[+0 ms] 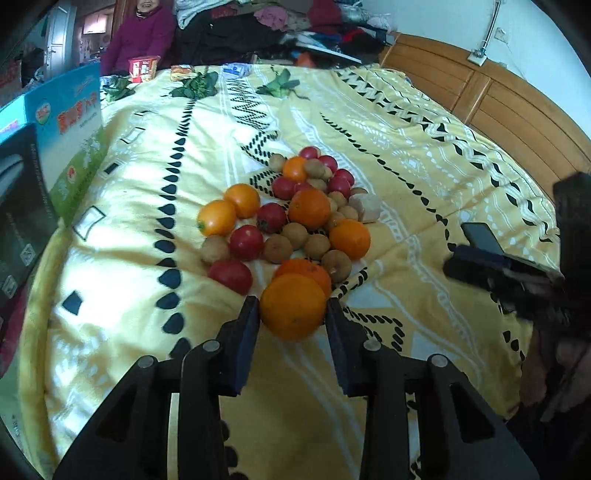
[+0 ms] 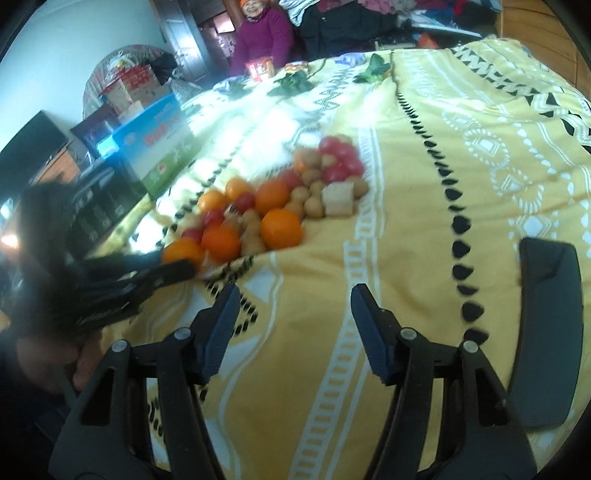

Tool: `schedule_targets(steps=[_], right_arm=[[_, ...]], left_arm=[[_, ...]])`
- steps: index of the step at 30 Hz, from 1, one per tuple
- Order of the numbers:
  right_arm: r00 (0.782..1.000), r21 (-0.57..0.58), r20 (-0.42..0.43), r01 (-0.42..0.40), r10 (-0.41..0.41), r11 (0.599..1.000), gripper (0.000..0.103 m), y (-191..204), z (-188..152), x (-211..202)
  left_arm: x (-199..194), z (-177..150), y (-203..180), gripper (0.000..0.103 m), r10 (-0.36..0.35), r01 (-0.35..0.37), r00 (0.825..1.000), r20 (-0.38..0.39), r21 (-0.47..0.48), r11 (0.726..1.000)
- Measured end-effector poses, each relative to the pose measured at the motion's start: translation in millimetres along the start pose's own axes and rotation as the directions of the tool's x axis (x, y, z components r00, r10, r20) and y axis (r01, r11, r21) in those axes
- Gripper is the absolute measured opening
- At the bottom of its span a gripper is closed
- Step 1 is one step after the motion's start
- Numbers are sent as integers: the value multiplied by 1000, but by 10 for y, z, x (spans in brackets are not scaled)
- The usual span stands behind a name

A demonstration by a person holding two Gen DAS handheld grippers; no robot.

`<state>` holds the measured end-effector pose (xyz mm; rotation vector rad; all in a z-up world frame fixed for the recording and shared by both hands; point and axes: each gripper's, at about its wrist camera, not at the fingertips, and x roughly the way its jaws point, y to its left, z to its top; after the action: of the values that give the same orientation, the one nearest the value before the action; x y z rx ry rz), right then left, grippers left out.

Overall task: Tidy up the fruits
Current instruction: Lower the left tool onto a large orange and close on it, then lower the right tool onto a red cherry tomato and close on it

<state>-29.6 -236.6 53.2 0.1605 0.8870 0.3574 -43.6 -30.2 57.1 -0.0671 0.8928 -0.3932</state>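
Orange [image 1: 293, 305] sits clamped between left hand-held gripper [image 1: 292, 321] pads.

Prob. a home bedroom: patterned bedspread [image 1: 424, 155], wooden headboard [image 1: 517, 107], piled clothes [image 1: 288, 18].

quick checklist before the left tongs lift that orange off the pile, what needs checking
1. Left tongs closed on the orange: ok, a pad sits against each side of it.
2. Grip centred on the orange: ok, the pads meet it near its widest part.
3. Neighbours free of the grip: cannot tell, a second orange sits right behind and may touch the held one.
4. Right tongs out of the way: ok, open and empty over bare bedspread, apart from the fruit pile.
5. Drop-off spot for sorted oranges: cannot tell, no bowl or tray shows in either view.
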Motion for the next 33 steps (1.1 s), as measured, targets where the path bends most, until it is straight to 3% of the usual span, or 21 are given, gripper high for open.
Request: schedule_targets(steps=[1, 3, 12, 20, 23, 25, 28, 33], right_arm=[[1000, 21, 6, 5, -5, 1000, 61, -66, 64, 30], [1000, 50, 8, 16, -17, 999, 41, -154, 178, 118], [1000, 121, -18, -6, 8, 993, 42, -259, 630, 635], [996, 113, -81, 35, -26, 993, 42, -291, 602, 794], [999, 82, -17, 34, -33, 996, 42, -198, 640, 555], [1000, 18, 1, -18, 18, 1000, 42, -37, 668, 470], [996, -82, -40, -78, 75, 994, 41, 218, 700, 543], [993, -122, -86, -91, 81, 988, 41, 375, 740, 718]], left_arm=[[-37, -2, 9, 37, 3, -3, 1000, 9, -3, 1000], [-92, 0, 5, 37, 17, -17, 1000, 23, 4, 1000], [-88, 90, 31, 37, -1, 1, 1000, 29, -1, 1000], [-124, 94, 172, 37, 13, -12, 999, 40, -31, 999], [-188, 73, 241, 37, 21, -19, 999, 51, -46, 999], [-213, 60, 273, 37, 21, -18, 998, 54, -59, 998], [-233, 46, 295, 37, 18, -14, 998, 59, -71, 997], [-274, 24, 320, 37, 17, -12, 998, 65, -77, 997]])
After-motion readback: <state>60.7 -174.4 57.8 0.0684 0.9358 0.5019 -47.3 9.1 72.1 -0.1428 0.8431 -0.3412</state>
